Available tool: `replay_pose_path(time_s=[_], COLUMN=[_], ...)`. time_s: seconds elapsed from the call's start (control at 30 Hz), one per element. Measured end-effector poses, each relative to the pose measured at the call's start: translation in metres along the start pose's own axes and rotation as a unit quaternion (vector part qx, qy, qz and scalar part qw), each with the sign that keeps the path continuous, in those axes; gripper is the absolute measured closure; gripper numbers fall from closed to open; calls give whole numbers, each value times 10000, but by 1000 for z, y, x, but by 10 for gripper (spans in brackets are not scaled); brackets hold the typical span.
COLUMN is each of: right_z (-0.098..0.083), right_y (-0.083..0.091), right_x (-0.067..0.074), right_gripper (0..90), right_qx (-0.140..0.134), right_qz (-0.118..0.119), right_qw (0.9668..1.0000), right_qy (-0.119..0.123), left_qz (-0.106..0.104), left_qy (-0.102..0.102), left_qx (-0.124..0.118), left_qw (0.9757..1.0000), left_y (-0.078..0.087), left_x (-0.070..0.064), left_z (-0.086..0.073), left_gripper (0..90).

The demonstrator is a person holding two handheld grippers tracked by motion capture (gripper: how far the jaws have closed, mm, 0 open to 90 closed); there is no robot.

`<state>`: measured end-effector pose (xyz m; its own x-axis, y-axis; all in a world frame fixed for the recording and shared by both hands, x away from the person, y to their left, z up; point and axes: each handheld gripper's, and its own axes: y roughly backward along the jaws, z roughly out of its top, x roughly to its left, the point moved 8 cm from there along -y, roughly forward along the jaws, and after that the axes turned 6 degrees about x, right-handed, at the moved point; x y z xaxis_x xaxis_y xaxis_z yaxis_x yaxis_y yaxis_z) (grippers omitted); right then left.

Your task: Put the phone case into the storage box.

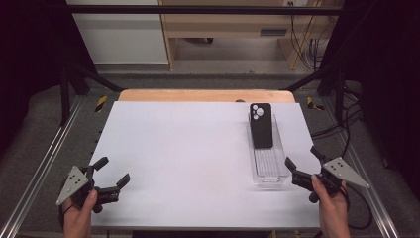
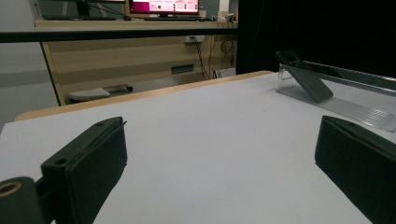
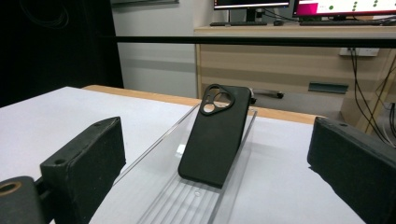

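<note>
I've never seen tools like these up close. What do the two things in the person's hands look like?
Each hand holds a black claw: the left claw, the right claw. Each has two blocky black jaws, a grey three-cornered plate dotted with small holes on top, and a thin black cable trailing behind.

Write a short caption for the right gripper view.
Black phone case leaning tilted in a clear plastic tray, framed by the open right gripper.
</note>
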<state>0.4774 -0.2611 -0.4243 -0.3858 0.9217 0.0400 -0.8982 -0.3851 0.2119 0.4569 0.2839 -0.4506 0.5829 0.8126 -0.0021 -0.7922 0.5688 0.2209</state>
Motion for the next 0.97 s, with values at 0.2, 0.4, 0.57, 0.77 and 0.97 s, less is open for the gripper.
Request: replay_pose_path(time_s=[0.2,0.4,0.57,0.77,0.97], right_z=[-2,-10,-14,-19,-21], right_y=[-3,-9,-12,-16,-15], right_x=[5,12,20,31,36], right_gripper=[47,47,45,44,43], right_qx=[-2,37,24,37,12], right_qz=[80,182,359,610,712], right_qw=[10000,9998,9994,9981,9974], right_qy=[-18,-17,12,71,125], left_qz=[-19,-84,-158,-215,-254], left_qy=[-4,-23,-81,-73,-41], left_qx=[3,11,1,-16,-25], left_qw=[10000,10000,9998,9997,9997], left_y=[0,-2,-4,-6,-8], left_x=[0,-3,-7,-10,-11], left_z=[0,0,0,1,1], left_gripper=[25,25,25,25,24])
